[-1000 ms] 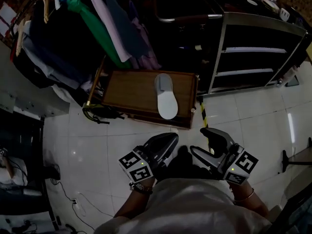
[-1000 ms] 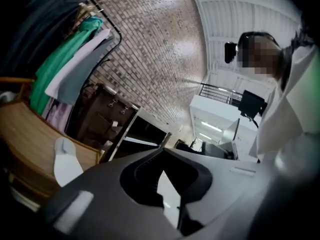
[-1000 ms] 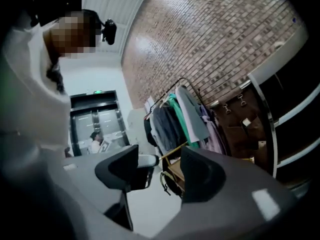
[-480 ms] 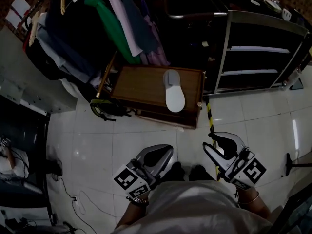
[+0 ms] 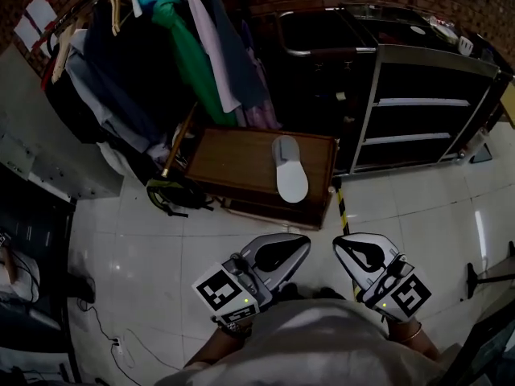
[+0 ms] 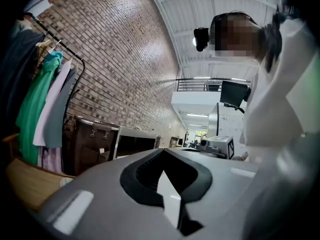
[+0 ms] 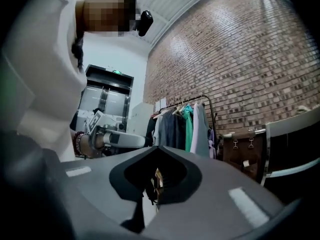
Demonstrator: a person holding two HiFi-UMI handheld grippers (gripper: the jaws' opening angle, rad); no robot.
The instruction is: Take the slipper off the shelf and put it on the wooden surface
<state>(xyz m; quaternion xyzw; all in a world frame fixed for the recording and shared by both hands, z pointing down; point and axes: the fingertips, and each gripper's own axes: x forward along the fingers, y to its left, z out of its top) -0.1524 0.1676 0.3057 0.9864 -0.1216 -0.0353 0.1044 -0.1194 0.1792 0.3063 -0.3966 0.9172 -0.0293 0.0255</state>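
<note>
A pale grey slipper (image 5: 290, 170) lies on the low wooden surface (image 5: 229, 161), toe toward me, at the board's right side. Both grippers hang close to my body, well short of it and above the white floor. My left gripper (image 5: 302, 243) is shut with nothing in it; in the left gripper view its jaws (image 6: 162, 152) meet tip to tip. My right gripper (image 5: 338, 243) has its jaws closing until they touch, nothing between them, and the right gripper view (image 7: 156, 148) shows them meeting. The dark metal shelf (image 5: 418, 103) stands at the right, its tiers bare.
A clothes rack (image 5: 161, 47) with hanging garments stands behind and left of the wooden surface. A black bag with straps (image 5: 173, 193) lies at its left front corner. Yellow-black tape (image 5: 342, 209) runs along the white floor tiles. A grey cabinet (image 5: 48, 159) is at left.
The right gripper's jaws went from wide open to shut. Both grippers stayed low near my body while the view tilted up slightly. The slipper has not moved on the board.
</note>
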